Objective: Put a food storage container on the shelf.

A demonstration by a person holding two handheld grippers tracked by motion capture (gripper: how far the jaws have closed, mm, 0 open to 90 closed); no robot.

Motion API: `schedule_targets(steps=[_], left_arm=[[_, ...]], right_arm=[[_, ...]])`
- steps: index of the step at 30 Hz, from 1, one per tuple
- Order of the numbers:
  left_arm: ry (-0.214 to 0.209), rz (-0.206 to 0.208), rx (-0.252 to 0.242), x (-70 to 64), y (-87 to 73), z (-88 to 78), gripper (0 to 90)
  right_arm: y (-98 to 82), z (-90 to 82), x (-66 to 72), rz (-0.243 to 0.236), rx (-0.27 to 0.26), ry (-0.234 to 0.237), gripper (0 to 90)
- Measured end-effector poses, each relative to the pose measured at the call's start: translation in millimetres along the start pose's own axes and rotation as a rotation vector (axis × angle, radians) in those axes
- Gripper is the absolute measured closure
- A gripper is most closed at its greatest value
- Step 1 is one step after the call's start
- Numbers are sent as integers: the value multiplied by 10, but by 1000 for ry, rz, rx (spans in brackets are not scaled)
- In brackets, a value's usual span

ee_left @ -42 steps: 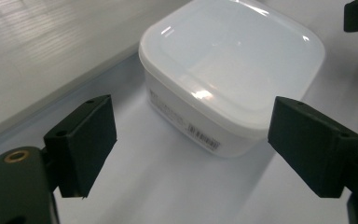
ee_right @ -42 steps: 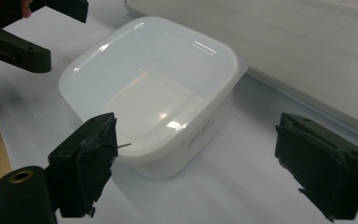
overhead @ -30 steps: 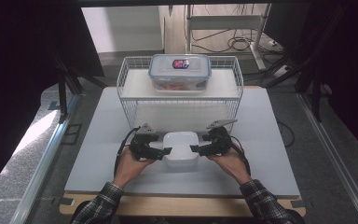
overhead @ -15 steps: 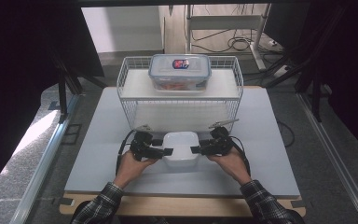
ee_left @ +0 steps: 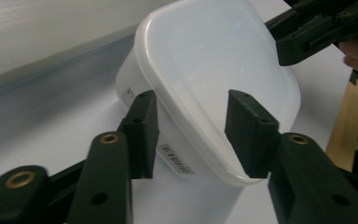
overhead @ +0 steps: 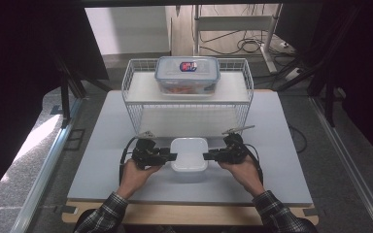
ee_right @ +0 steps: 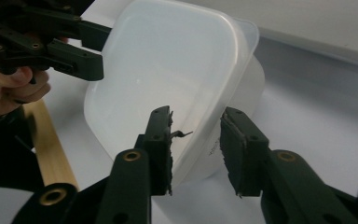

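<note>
White container (overhead: 189, 154) sits on the bench (overhead: 272, 145), just in front of the wire rack (overhead: 187, 104). It is flanked from both short sides so it can be taken level, one rim edge per claw.

Left claw (overhead: 171, 156) – jaws have just been closing, one above and one below the container's rim; whether the pads already press cannot be told. Right claw (overhead: 209, 156) – jaws likewise closing, straddling the opposite rim and wall (ee_right: 193, 135); contact not confirmed either.

Container: translucent white plastic, rounded-rectangular, lid fitted, small printed label on the side wall (ee_left: 175, 156). On the rack's top shelf, a clear lidded box (overhead: 187, 74) is stored – well behind the container.
</note>
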State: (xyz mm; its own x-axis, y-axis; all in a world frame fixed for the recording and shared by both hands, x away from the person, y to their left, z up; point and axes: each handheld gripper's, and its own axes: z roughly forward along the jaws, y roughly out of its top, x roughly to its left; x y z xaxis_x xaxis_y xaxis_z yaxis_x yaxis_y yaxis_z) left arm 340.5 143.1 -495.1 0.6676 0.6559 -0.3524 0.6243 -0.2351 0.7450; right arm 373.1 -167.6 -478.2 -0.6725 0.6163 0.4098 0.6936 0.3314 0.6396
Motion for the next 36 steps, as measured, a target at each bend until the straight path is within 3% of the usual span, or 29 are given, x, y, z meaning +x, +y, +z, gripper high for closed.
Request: schedule_targets(steps=[3,8,11,16,24,27,36], left_arm=[[17,-15,-32,-25,-17,-28,646],[39,-17,-29,-69,-16,-49,670],[23,-35,-37,-69,-35,-83,701],[10,-56,-48,-68,-69,-105,753],[38,-75,-86,-63,-68,-84,791],[40,-80,-93,-57,-66,-81,791],[50,-57,-128,-107,38,-189,791]], right_arm=[[-7,-32,42,-2,-20,-29,706],[-32,-48,27,51,-50,-11,746],[-46,-60,20,72,-63,-3,770],[-52,-71,41,49,-77,-22,790],[-63,-53,104,-10,-86,-82,790],[-62,-43,96,-8,-94,-83,790],[15,-119,176,-50,-135,-94,789]])
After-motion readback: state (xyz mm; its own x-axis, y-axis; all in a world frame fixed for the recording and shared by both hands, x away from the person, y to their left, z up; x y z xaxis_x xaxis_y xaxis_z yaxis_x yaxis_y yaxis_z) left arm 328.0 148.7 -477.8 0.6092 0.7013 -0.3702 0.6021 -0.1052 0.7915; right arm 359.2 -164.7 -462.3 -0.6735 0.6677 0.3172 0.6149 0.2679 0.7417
